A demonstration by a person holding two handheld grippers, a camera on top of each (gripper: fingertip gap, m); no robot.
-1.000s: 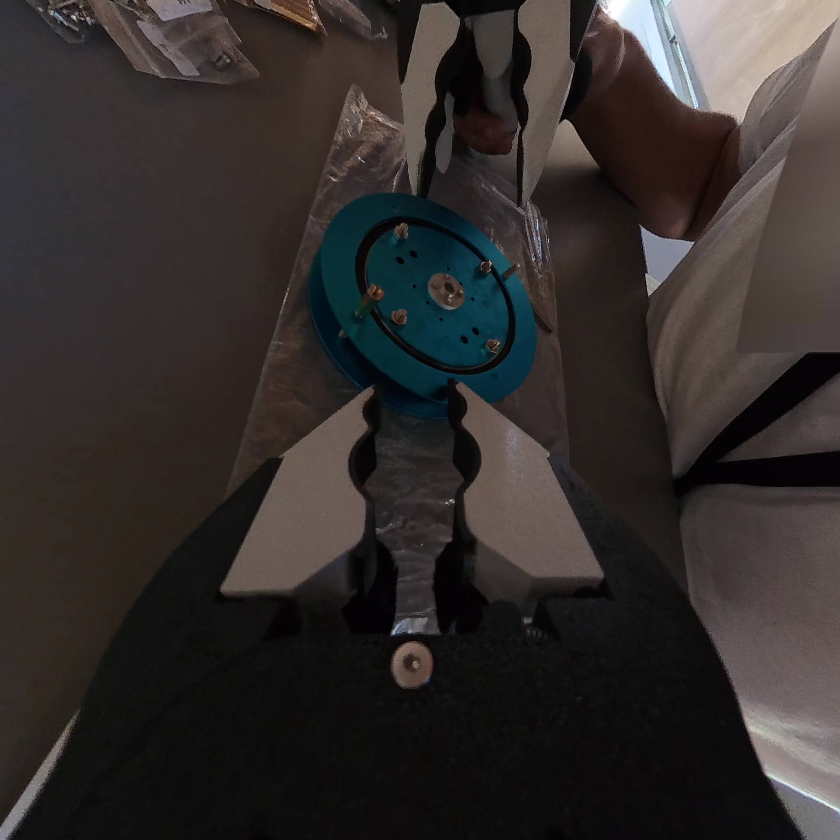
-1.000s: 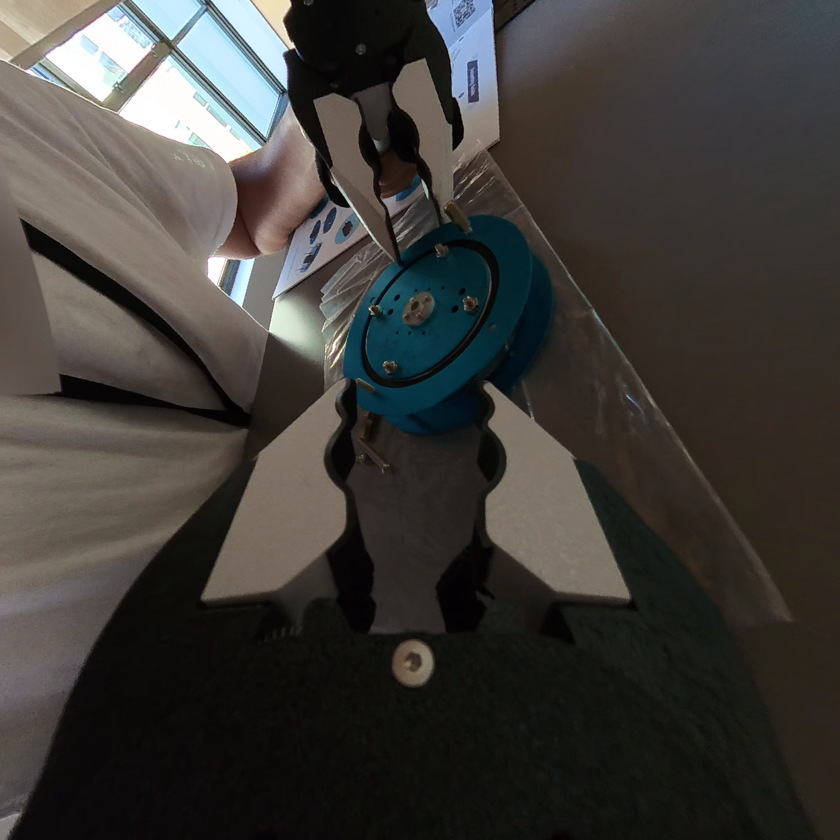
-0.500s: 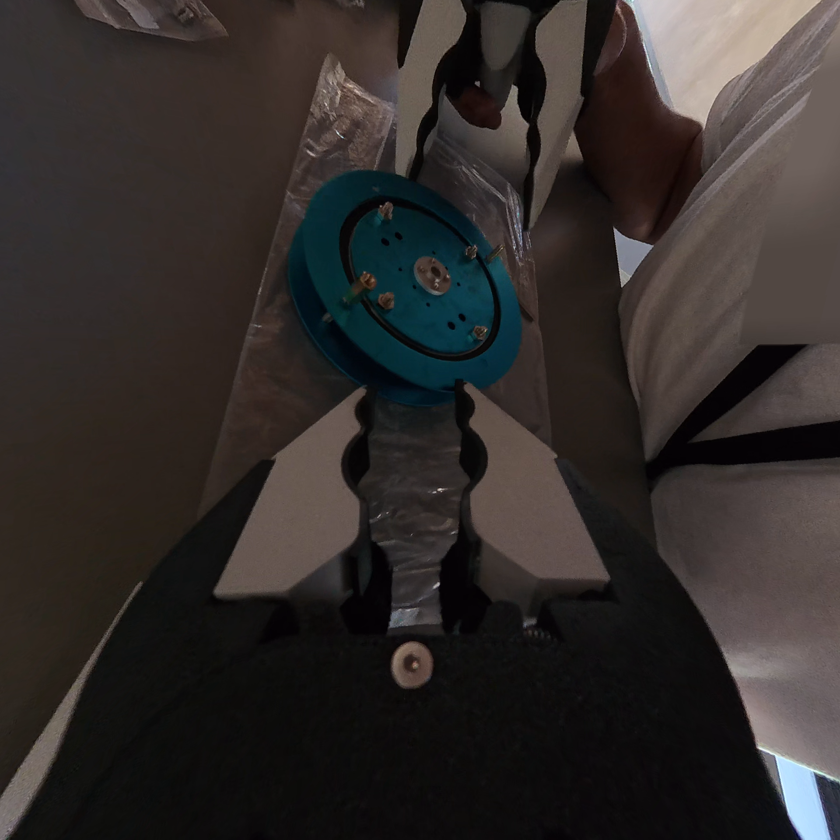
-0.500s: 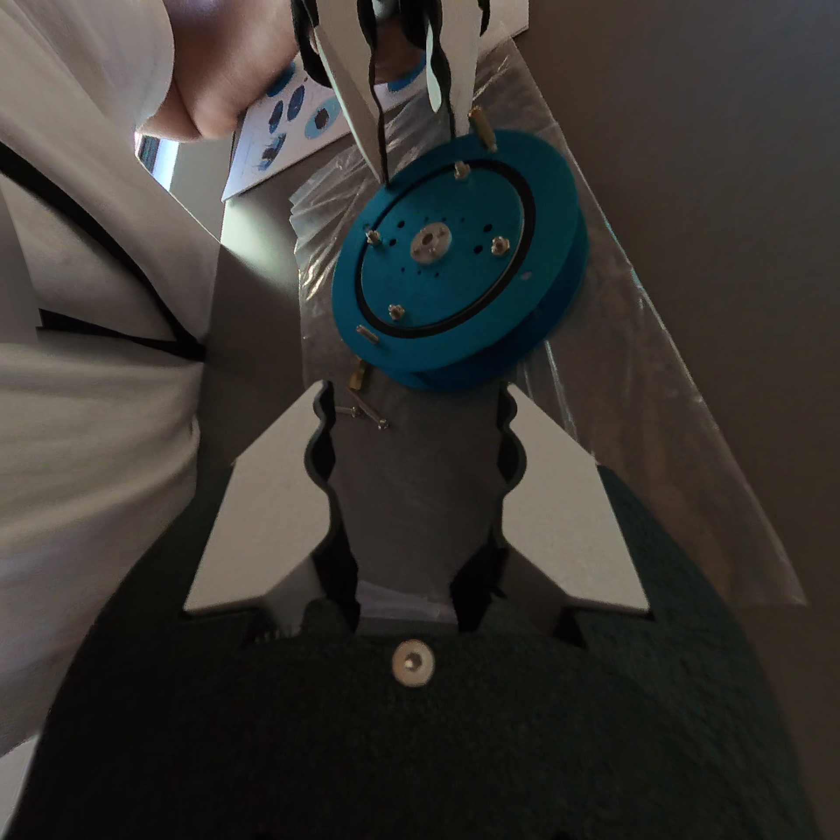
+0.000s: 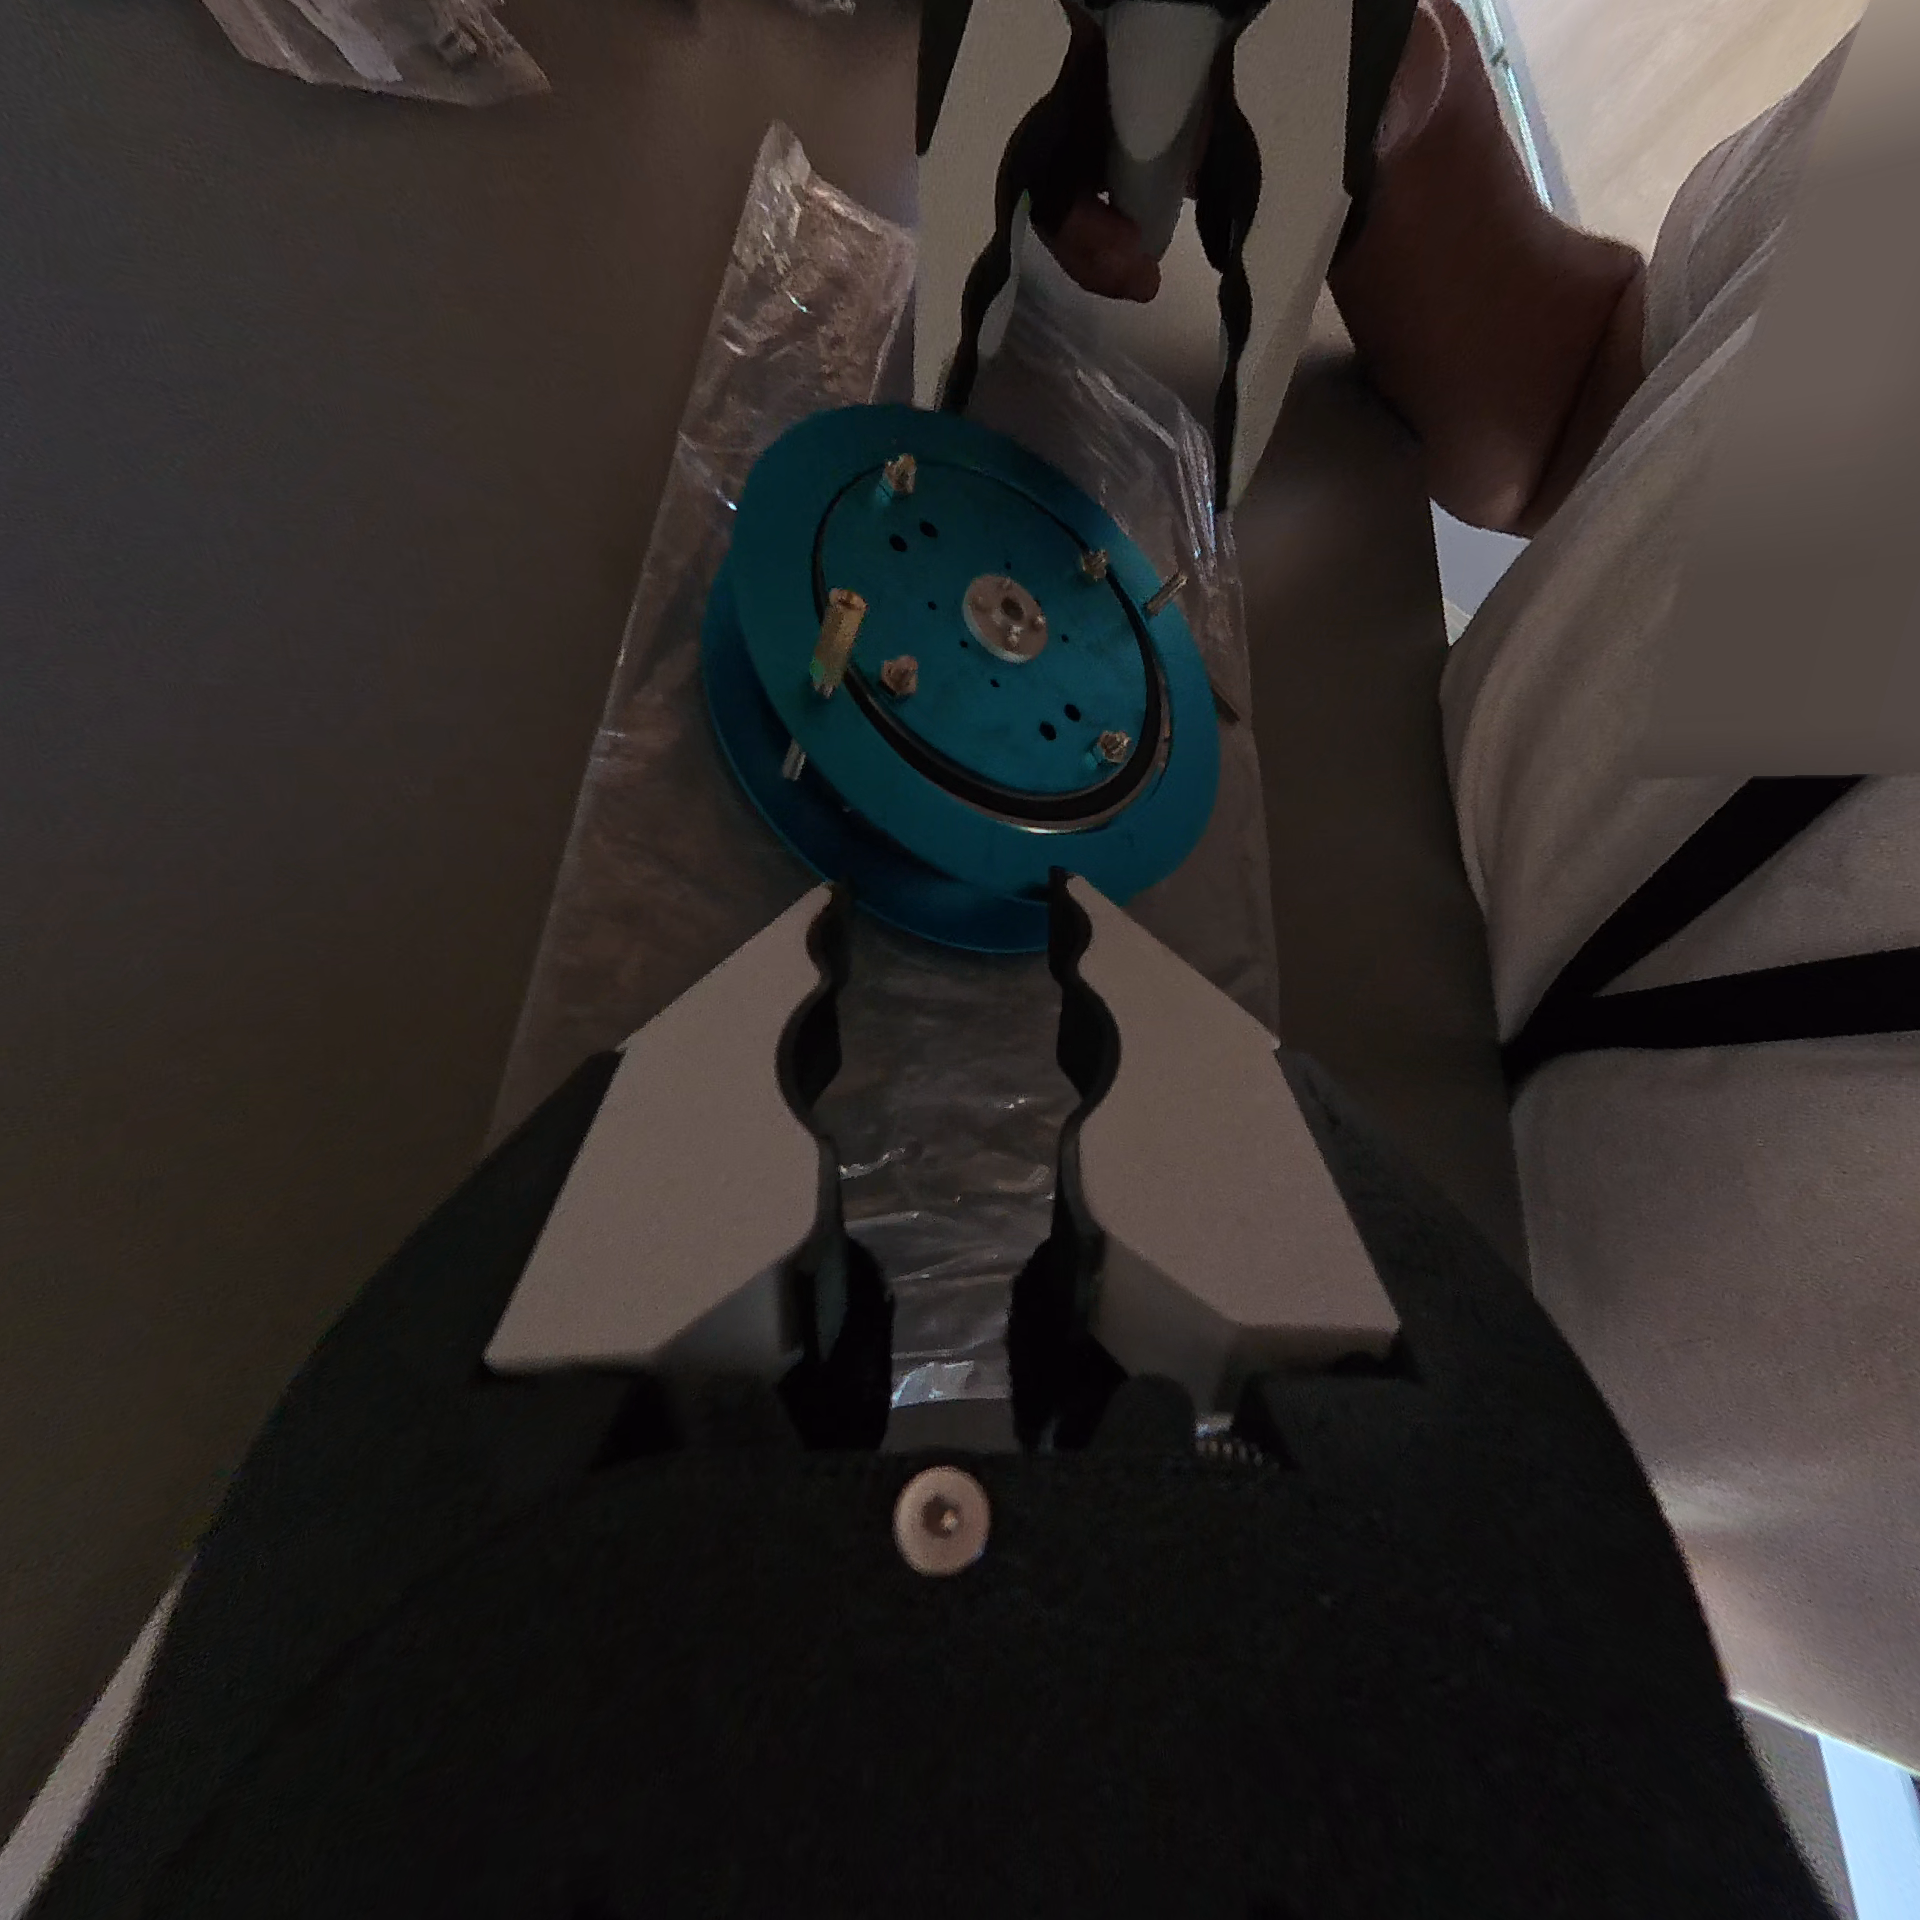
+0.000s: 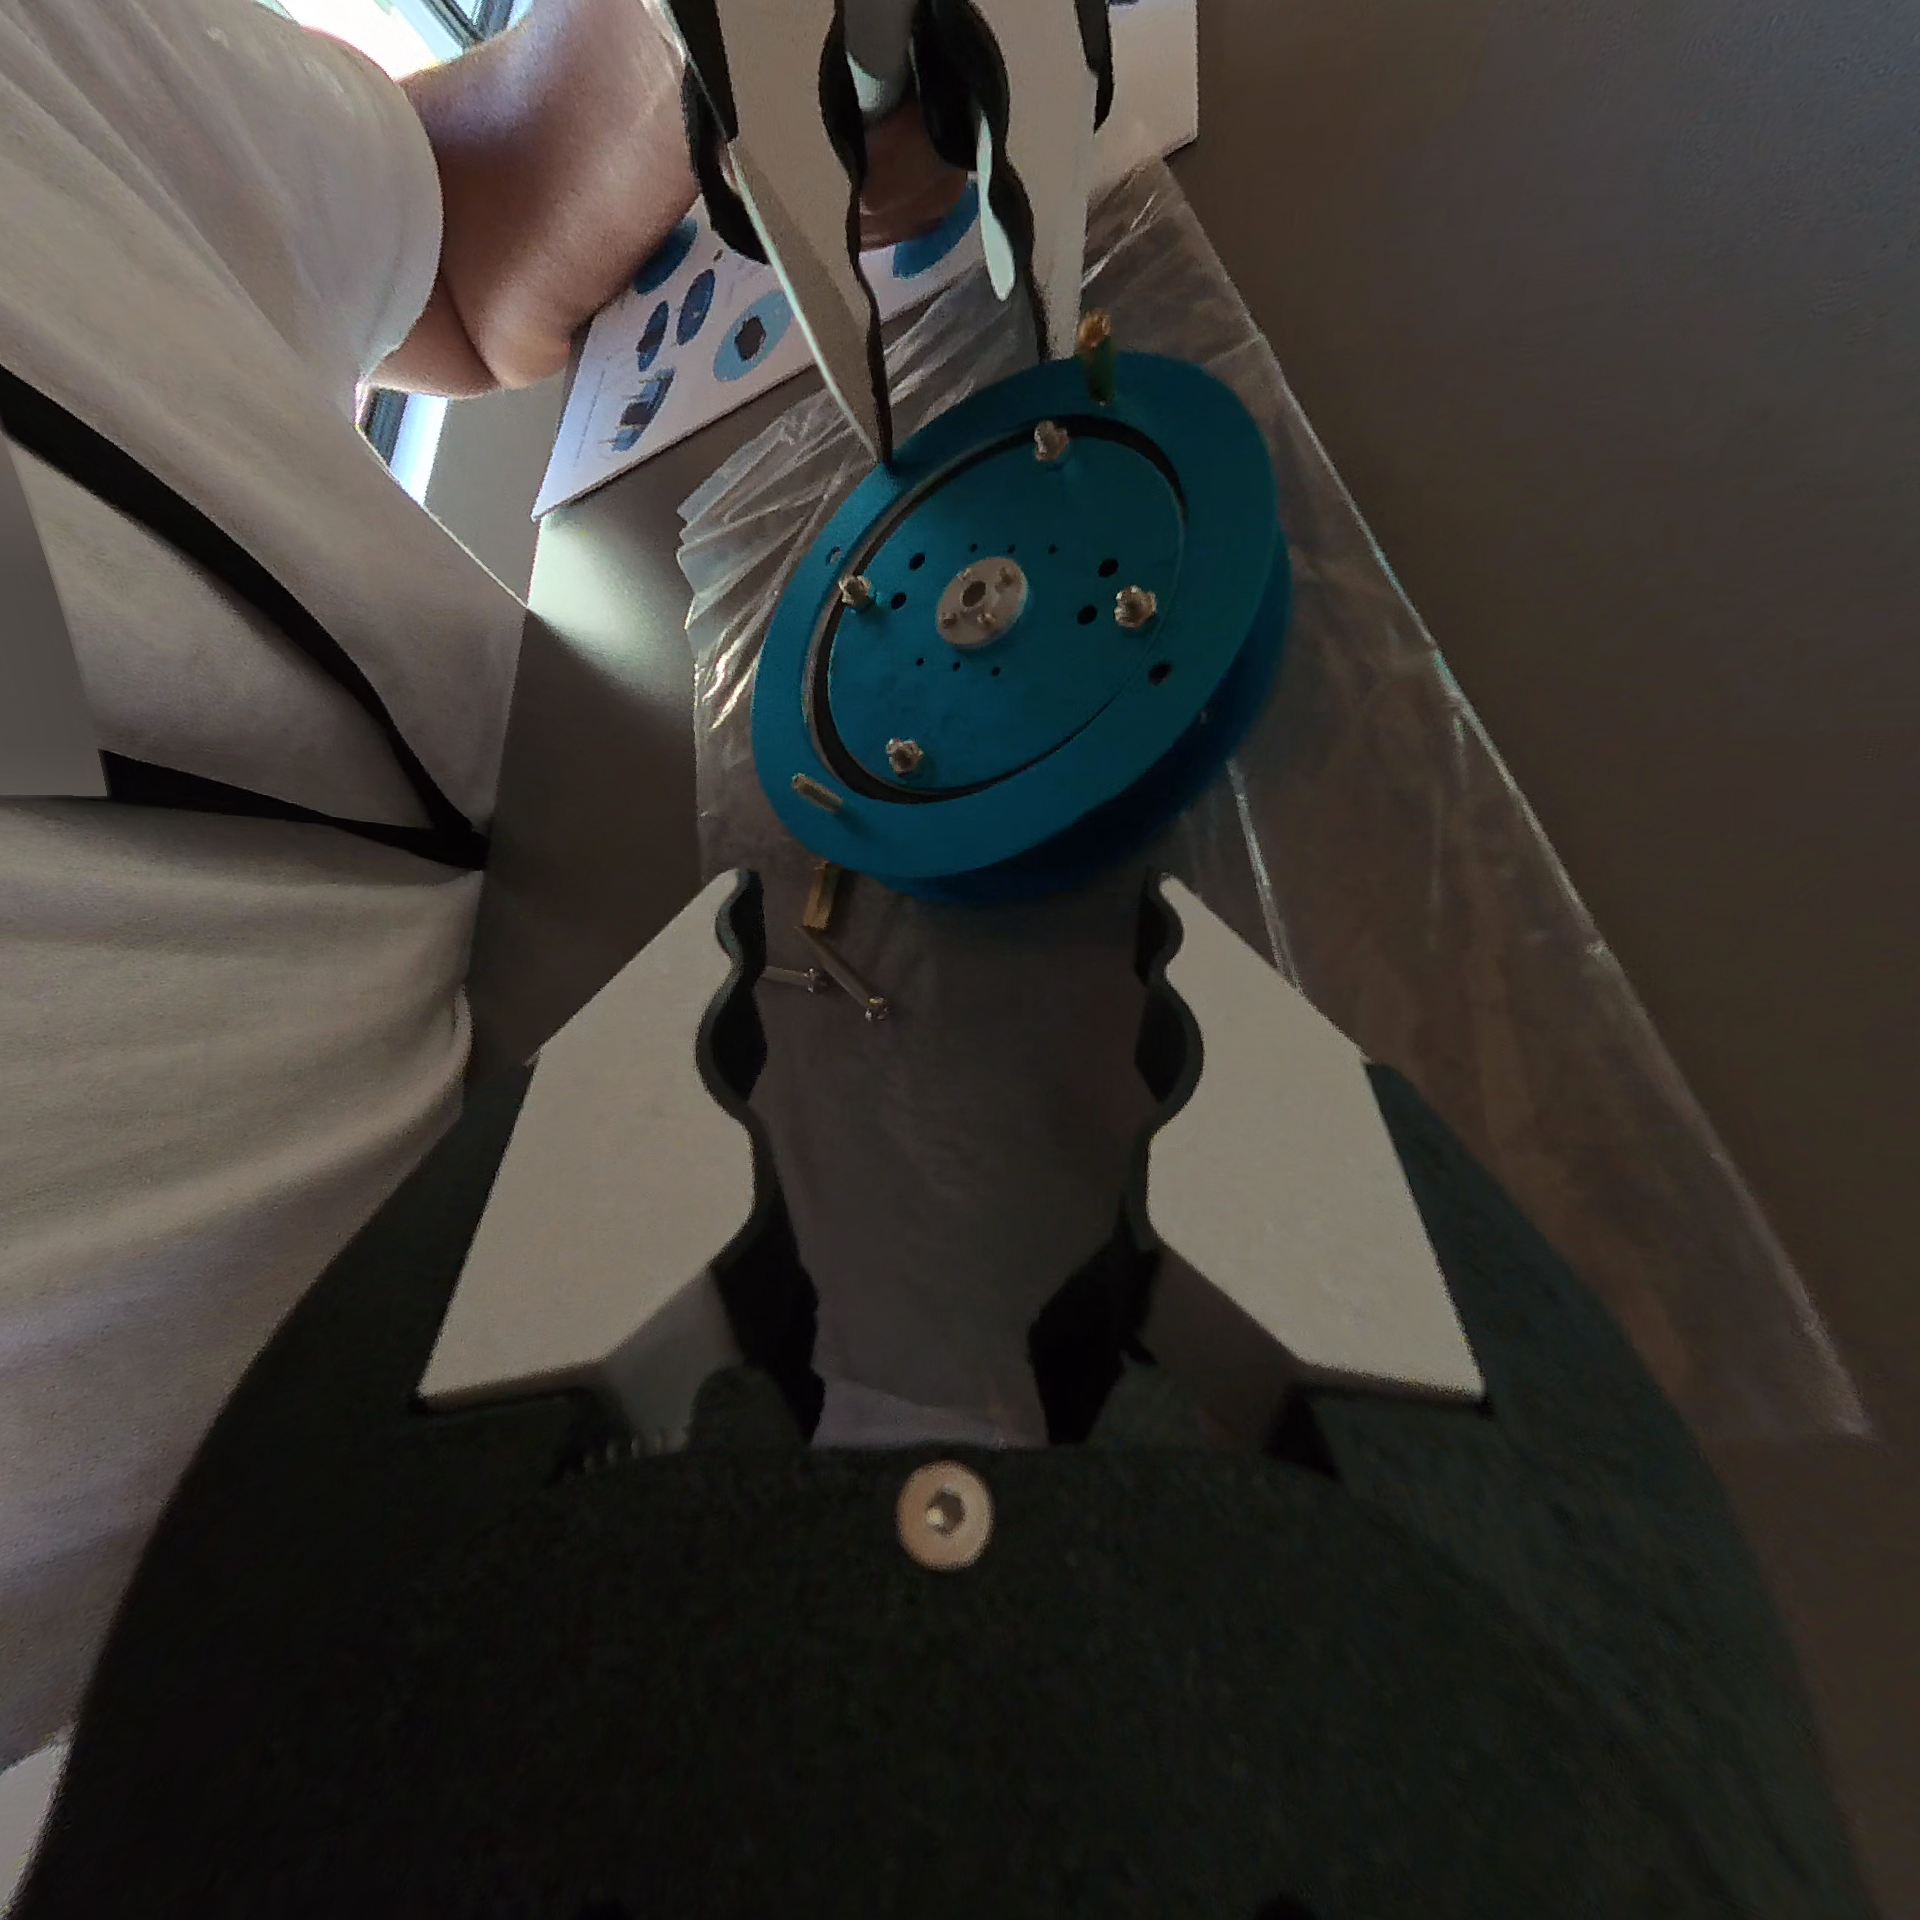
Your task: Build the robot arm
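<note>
A blue round disc assembly with a black ring, a silver hub and brass nuts lies on a clear plastic bag. One brass standoff stands upright near its rim. My left gripper is open and empty, with its tips at the disc's near rim. My right gripper is open and empty, a short way back from the disc. From the right wrist view the left gripper is at the disc's far rim, beside the standoff. The right gripper shows beyond the disc in the left wrist view.
Loose screws and a lying brass standoff rest on the brown table just ahead of my right gripper's left finger. A printed sheet lies beyond the bag. Bags of small parts lie farther off. A person in a white shirt is close by. The gap from one gripper's tips to the other's is roughly 12 centimetres.
My right gripper has drawn back from the disc and opened wider. My left gripper has stayed open at the disc's rim.
</note>
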